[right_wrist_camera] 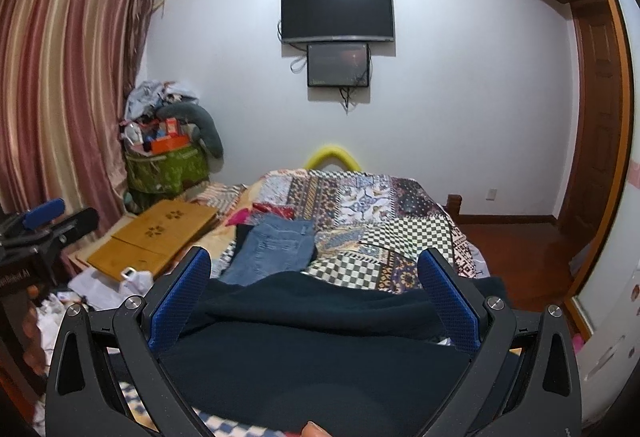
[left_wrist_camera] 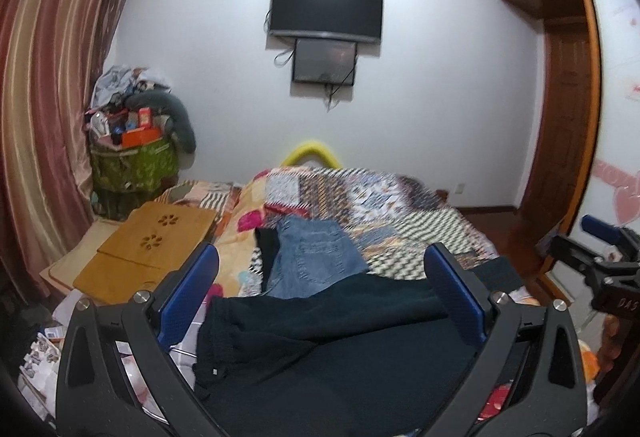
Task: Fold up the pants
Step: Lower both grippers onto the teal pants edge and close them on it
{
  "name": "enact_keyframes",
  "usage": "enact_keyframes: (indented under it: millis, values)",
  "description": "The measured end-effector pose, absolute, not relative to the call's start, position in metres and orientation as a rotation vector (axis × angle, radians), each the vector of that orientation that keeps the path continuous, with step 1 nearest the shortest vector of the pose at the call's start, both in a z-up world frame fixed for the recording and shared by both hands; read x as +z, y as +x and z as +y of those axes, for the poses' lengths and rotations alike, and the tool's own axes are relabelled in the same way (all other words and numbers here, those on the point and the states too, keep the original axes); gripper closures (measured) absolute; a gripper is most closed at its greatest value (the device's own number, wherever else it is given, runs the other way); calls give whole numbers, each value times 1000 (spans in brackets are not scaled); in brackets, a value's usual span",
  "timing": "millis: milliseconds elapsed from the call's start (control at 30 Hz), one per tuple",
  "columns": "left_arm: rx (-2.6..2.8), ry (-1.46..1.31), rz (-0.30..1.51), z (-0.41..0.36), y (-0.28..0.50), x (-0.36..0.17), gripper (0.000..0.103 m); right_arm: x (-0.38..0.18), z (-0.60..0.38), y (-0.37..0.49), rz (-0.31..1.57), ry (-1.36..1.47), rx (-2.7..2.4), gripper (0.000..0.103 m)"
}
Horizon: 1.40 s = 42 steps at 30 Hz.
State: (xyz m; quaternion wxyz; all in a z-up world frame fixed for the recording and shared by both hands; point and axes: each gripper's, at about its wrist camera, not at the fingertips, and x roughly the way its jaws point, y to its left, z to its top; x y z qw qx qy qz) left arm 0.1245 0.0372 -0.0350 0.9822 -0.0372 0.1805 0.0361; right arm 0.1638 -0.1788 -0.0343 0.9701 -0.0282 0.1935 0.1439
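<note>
From the left wrist camera, the left gripper (left_wrist_camera: 322, 277) hangs over the near end of the bed (left_wrist_camera: 432, 233) with its blue fingers (left_wrist_camera: 200, 277) spread wide, nothing pinched between them. The dark pants (left_wrist_camera: 320, 349) lie rumpled on the near edge of the bed right under it, the gathered waistband toward the left side and a thick fold running across to the right finger. A folded pair of jeans (left_wrist_camera: 316, 261) sits just beyond, touching the dark cloth's far edge. The right gripper (left_wrist_camera: 604, 273) shows at the right border.

From the right wrist camera, the right gripper (right_wrist_camera: 314, 277) is likewise held wide apart above the same dark pants (right_wrist_camera: 312, 349), with the jeans (right_wrist_camera: 276, 249) beyond.

The cloth looks soft, thick and limp, perhaps fleece. I'd judge it light, not slippery, and sure to sag and bunch when lifted. Taking it at the waistband's corners, or at a fold's two ends, one gripper each, should keep it flat. A pinch mid-cloth would probably drag several layers along.
</note>
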Motion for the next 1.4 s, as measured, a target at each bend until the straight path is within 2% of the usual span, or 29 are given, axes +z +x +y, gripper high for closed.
enact_keyframes:
  millis: [367,667,700,933,1067,1233,1367,1400]
  values:
    - [174,-90,523,113,242,-96,0,-77,-190,260,555,-92,264,0]
    - [271,-116,747,188,334,-180,0,-132,-186,326,734,-197,289,1]
    - [287,-119,789,197,346,-195,2,-139,-185,332,753,-207,301,2]
    - [288,-218,1000,234,383,-271,33,-175,-171,376,858,-249,381,4]
    - [286,-225,1073,239,394,-299,44,-196,-159,403,923,-274,438,8]
    - [225,-312,1133,246,407,-325,69,-218,-145,423,1005,-274,508,15]
    - [227,-303,1137,243,408,-326,71,-234,-134,433,1048,-303,543,21]
    - [229,-298,1135,242,407,-326,73,-238,-131,436,1064,-308,548,26]
